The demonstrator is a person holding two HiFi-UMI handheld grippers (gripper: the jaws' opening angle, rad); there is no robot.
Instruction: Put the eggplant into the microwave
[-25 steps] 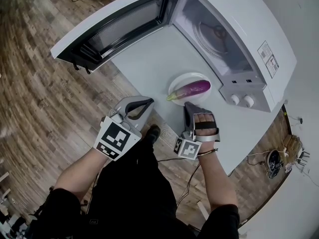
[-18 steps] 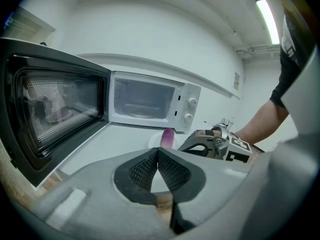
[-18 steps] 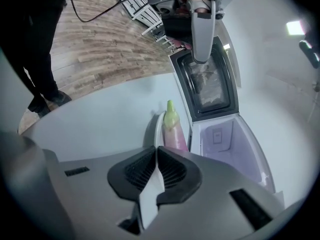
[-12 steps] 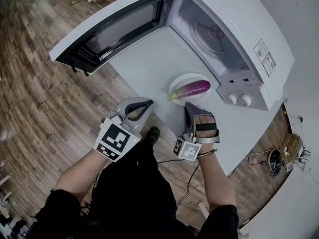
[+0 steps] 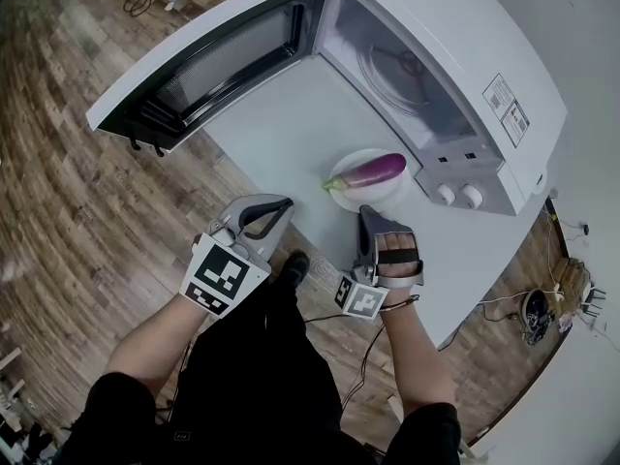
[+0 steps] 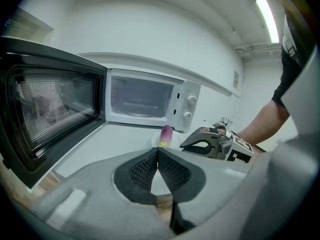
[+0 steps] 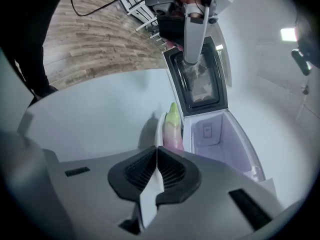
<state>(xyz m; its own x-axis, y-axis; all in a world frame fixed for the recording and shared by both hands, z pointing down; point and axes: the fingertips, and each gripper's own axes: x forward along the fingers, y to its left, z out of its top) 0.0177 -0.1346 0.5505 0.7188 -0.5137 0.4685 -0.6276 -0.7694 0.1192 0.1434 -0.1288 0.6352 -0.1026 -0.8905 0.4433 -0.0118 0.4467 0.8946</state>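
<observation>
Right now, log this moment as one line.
eggplant: on plate | microwave: door open | left gripper: shut, empty | right gripper: just closing, shut, empty

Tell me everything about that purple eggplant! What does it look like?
The eggplant is long, smooth and shiny purple, paling to a yellow-green stem end. It lies on its side on a small white plate on the white table, right before the open microwave. Only the plate touches it.
</observation>
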